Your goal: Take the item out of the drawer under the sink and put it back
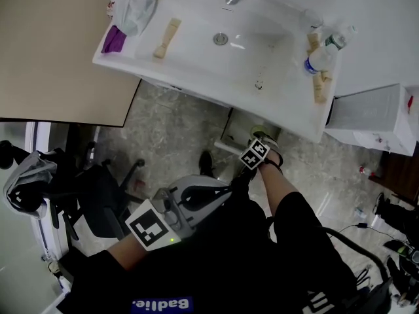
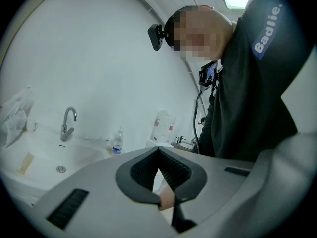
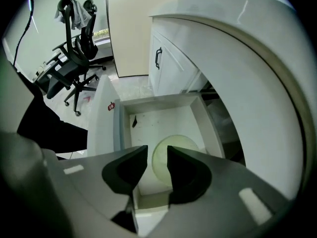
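The right claw (image 3: 157, 155) hovers over the open drawer (image 3: 210, 125) under the sink (image 1: 196, 51), its jaws a narrow gap apart with nothing between them. The pale green round item (image 3: 184, 144) lies flat on the drawer floor, toward one corner. The left claw (image 2: 158, 151) is closed at the tips, empty, near the person's torso.

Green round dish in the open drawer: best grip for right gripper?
Probably its rim, from straight above: the dish lies flat in the drawer, whose walls block side approaches, and the right gripper hangs open over it.
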`<state>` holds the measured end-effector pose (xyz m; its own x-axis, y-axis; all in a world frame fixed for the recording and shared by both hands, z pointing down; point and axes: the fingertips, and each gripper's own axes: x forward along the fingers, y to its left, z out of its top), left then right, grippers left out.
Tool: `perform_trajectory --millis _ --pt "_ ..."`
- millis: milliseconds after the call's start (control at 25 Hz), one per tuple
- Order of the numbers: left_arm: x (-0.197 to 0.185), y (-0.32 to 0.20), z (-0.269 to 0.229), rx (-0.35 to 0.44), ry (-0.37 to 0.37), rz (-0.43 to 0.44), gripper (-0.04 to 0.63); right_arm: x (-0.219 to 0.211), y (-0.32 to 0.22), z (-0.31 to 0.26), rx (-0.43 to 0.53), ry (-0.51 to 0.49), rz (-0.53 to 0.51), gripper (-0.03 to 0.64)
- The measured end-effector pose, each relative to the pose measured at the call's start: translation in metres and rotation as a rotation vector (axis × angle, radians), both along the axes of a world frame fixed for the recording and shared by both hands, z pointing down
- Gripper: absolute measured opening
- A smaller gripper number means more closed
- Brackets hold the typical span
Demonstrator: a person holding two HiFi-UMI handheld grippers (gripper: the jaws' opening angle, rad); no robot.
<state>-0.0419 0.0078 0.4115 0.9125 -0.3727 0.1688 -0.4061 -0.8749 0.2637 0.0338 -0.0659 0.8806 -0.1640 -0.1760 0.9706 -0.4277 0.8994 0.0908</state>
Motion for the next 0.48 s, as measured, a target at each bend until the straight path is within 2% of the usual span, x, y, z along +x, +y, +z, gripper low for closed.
perform_trajectory --millis 280,480 --pt "-0.004 -0.001 -0.013 -0.001 0.031 -0.009 -0.012 0.002 0.003 -0.042 0.028 -0.079 0.093 0.094" --pt "-0.004 -0.005 -0.017 -0.002 0.070 -0.030 -0.012 0.001 0.006 -0.083 0.071 -0.168 0.122 0.094"
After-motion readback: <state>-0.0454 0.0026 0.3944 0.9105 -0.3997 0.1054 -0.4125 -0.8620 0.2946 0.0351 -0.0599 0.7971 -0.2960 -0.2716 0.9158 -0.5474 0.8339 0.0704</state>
